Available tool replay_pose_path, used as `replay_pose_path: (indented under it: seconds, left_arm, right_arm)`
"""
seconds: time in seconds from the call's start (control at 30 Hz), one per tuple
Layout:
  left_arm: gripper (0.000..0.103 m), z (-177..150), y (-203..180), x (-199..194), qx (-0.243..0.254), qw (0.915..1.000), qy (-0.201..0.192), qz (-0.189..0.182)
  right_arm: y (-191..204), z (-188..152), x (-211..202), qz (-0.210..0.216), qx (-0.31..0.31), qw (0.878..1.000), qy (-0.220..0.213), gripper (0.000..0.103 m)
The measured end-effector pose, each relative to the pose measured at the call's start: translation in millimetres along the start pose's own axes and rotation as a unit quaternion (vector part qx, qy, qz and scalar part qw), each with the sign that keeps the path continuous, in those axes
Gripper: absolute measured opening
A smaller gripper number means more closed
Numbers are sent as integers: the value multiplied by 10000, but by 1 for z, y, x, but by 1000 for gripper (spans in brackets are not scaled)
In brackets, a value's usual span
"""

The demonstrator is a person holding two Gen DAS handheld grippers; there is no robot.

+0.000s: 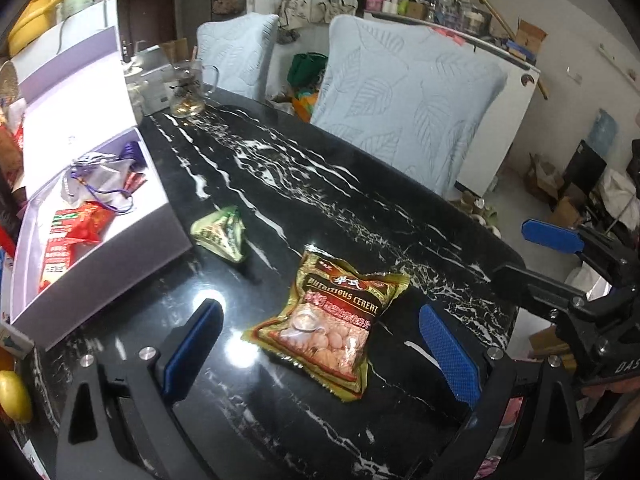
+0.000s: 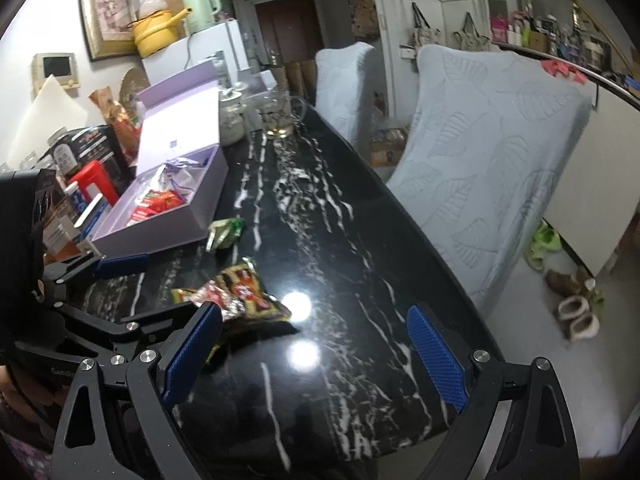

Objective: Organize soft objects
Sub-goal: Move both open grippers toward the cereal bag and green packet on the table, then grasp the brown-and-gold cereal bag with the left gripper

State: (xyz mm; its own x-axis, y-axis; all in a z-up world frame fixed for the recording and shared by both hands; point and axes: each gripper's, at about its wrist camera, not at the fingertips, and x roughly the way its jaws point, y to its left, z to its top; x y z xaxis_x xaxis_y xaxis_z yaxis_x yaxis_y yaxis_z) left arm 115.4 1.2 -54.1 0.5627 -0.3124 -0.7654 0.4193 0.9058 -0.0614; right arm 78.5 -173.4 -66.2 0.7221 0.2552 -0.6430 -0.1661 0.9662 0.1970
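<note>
A gold and red cereal packet [image 1: 328,326] lies flat on the black marble table [image 1: 320,184]. My left gripper [image 1: 320,356] is open, its blue pads either side of the packet's near end, not touching it. A small green packet [image 1: 222,236] lies farther off, beside the open lilac box [image 1: 100,208], which holds red snack packets [image 1: 74,232] and a silver drawstring pouch [image 1: 96,178]. My right gripper [image 2: 316,356] is open and empty above bare table, with the cereal packet [image 2: 244,294] just beyond its left finger. The green packet [image 2: 226,232] and lilac box [image 2: 176,196] show there too.
A glass teapot [image 1: 188,92] stands at the table's far end. Two pale blue padded chairs [image 1: 404,100] stand along the table's right side. Jars, tins and boxes [image 2: 84,168] crowd the left behind the lilac box. Slippers [image 2: 572,304] lie on the floor at right.
</note>
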Motion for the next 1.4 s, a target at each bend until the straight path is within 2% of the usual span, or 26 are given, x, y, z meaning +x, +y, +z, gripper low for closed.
replay_pose_path:
  seconds: [0.33,0.53,0.77,0.83,0.93,0.97,1.2,1.4]
  left_arm:
    - [100,-1,-8,37,271,9988,403,44]
    - [100,2,-4,57,217,9978,624,-39]
    - [100,-2,-2,66,271,9972,686,145]
    - [94,-4,0,63,251,9977,607,155]
    - [76,-6,3,57,217,9983,512,160]
    - [63,-6,5,55,189,9985,495,163]
    - [60,-15,28,42,-293,9975,516,373]
    - [60,-28,57,29,-723,9930,504,792]
  right_arm:
    - [-23,-5,13,-132,327,9991,217,95]
    - [-32,-3,19,-114,444,9986,270,95]
    - [-39,-1,26,-81,516,9980,369,95]
    - [-39,0,28,-53,531,9978,390,95]
    - [-37,1,32,4,535,9977,410,95]
    - [-36,2,33,28,520,9978,412,95]
    - [-22,8,42,145,337,9983,443,95]
    - [-3,10,55,368,157,9977,540,95]
